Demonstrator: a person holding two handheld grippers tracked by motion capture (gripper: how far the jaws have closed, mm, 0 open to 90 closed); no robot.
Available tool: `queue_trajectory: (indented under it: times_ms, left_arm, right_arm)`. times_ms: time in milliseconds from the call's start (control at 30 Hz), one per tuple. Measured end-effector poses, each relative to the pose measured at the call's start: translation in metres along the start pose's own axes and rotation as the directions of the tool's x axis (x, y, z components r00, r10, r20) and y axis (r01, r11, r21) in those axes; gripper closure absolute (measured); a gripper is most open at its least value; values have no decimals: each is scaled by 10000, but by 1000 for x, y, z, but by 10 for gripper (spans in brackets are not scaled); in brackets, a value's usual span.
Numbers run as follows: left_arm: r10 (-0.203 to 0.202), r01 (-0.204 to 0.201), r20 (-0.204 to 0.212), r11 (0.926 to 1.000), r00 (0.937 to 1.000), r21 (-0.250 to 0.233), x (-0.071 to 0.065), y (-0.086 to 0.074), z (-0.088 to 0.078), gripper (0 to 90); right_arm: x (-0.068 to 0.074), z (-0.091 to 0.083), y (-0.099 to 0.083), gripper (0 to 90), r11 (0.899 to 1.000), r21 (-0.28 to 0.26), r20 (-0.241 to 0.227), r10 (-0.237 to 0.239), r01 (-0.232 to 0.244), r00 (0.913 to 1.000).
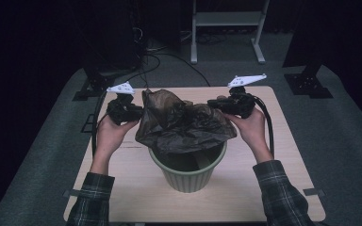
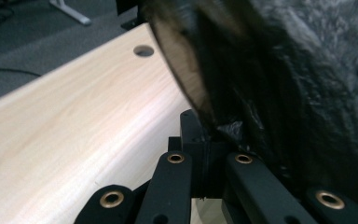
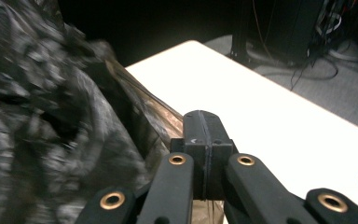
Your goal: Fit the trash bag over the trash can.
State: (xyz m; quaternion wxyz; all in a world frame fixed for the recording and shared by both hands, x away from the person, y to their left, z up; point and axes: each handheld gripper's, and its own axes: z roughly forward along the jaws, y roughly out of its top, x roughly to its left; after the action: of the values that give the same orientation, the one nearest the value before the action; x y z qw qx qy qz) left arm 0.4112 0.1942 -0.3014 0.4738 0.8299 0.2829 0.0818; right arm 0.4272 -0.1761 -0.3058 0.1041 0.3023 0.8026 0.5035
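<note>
Dark plastic bag [image 1: 184, 123] is draped over the mouth of a green ribbed bin [image 1: 188, 175], bunched up above the rim and sagging partly inside; bin stands upright near the middle of the pale wood surface [image 1: 273, 188], slightly toward the person's side. Left tongs [image 1: 139, 112] sit at the bag's left edge, right tongs [image 1: 212, 103] at its right edge, both roughly level and pointing inward at each other across the bin. Left hand [image 1: 109, 134] and right hand [image 1: 250, 126] grip the bodies from below, plaid sleeves coming in from the bottom. In the left gripper view the left tongs [image 2: 205, 135] are fully closed, with a fold of bag film [image 2: 279, 93] pinched at the tips; the surface [image 2: 74, 130] runs off to the left with 1 round hole [image 2: 143, 50] near its far edge. In the right gripper view the right tongs [image 3: 204, 135] are closed tight, jaws flat together; thin brownish film [image 3: 135, 102] runs right up to the left jaw and shows again under the tips, so they appear to have the bag edge, though the pinch itself is hard to see. Bag looks crinkled and semi-transparent, blurred on the right-view side. 2 grey 3-cornered plates stand above the tongs in the high view
</note>
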Motion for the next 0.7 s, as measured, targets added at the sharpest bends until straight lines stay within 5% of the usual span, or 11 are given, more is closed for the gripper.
queue_trajectory:
  times_ms: [333, 633, 700]
  left_arm:
    - [-548, 538, 358, 9982, 9979, 277, 10, -30, 21, 900]
    - [-876, 854, 692, 9958, 9937, 335, 7, -56, 31, 900]
    - [-827, 808, 599, 9962, 9948, 337, 6, -54, 29, 900]
  right_arm:
    - [-15, 28, -29, 899, 9950, 714, -160, 714, -701, 9973]
    - [-12, 35, -54, 897, 9904, 1155, -260, 791, -756, 9965]
    - [-12, 30, -53, 838, 9929, 970, 60, 692, -694, 9976]
